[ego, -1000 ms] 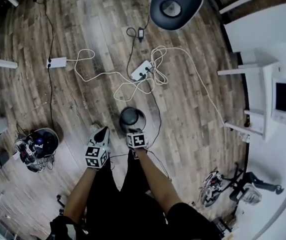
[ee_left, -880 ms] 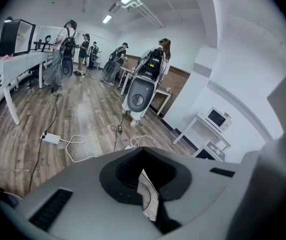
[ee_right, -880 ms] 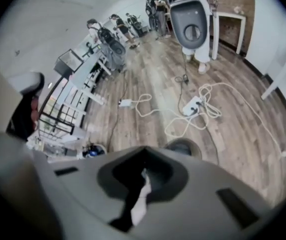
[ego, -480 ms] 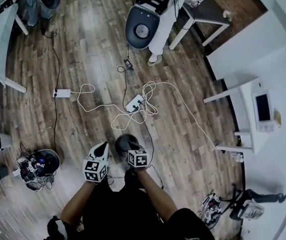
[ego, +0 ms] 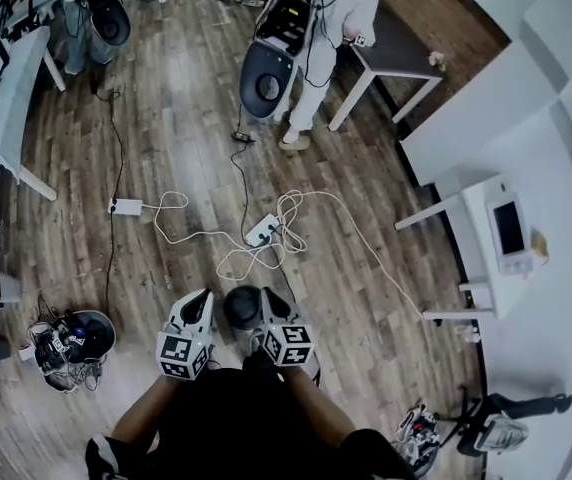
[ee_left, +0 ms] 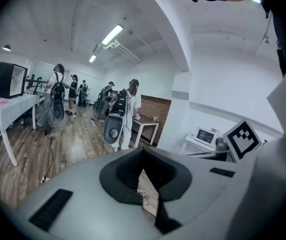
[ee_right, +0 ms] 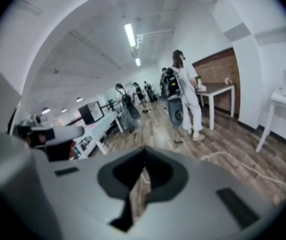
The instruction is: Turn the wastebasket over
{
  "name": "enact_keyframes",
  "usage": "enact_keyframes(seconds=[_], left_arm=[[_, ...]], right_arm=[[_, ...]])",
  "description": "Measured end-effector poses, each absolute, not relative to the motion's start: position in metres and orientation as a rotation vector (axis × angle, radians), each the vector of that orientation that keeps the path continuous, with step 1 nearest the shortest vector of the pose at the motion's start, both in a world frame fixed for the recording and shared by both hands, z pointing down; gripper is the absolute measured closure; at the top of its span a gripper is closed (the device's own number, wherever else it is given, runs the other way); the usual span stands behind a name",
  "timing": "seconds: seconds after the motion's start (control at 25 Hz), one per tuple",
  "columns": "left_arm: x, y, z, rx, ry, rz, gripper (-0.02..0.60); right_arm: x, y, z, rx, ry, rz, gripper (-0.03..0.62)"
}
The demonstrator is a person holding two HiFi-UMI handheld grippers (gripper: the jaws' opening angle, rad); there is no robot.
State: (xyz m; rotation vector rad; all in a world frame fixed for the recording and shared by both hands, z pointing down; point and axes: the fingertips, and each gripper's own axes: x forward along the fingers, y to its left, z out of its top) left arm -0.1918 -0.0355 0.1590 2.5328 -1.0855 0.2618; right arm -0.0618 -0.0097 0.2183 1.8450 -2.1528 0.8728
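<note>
Both tools are sitting closed and empty: the left gripper (ego: 200, 303) and the right gripper (ego: 270, 303) are showing pinched jaws with only floor planks visible through the slit. They are hanging on either side of the wastebasket (ego: 243, 307), which is standing on the wooden floor (ego: 386, 268) just ahead of the person's feet. Its dark round top is facing up, but I cannot tell whether that is mouth or base. Nothing is gripping it, so the turning is either not begun or finished; any further move is calling for opened jaws lowered onto its wall.

Just beyond, loose white cables (ego: 301, 208) and a power strip (ego: 263, 230) are crowding the floor. Toward the left edge, a second bin (ego: 91, 330) is overflowing with wires. Farther off, a person in white (ego: 331, 13) is standing beside a small table (ego: 391, 56).
</note>
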Motion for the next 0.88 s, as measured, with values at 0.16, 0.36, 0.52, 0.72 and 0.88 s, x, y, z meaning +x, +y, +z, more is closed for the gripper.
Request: enact_keyframes(seconds=[0.16,0.36,0.52,0.72,0.88], left_arm=[[-0.192,-0.023,0.127,2.589,-1.118,0.22,0.549],[-0.191,-0.012,0.101,2.632,-1.185,0.158,0.548],[-0.182,-0.015,0.099,2.646,-1.175,0.126,0.549],[-0.174,-0.012,0.098,2.683,-1.154,0.146,0.548],[-0.169,-0.005,0.097,2.681,-1.15,0.144,0.548]], right_arm=[[-0.062,0.011,0.175,1.887,-2.235,0.786,0.562],[-0.067,0.039,0.146,1.943,-2.314,0.73,0.562],[-0.074,0.043,0.148,1.921,-2.332,0.718,0.562],[-0.067,0.043,0.146,1.932,-2.34,0.728,0.562],[-0.059,0.049,0.146,1.952,-2.33,0.727,0.562]])
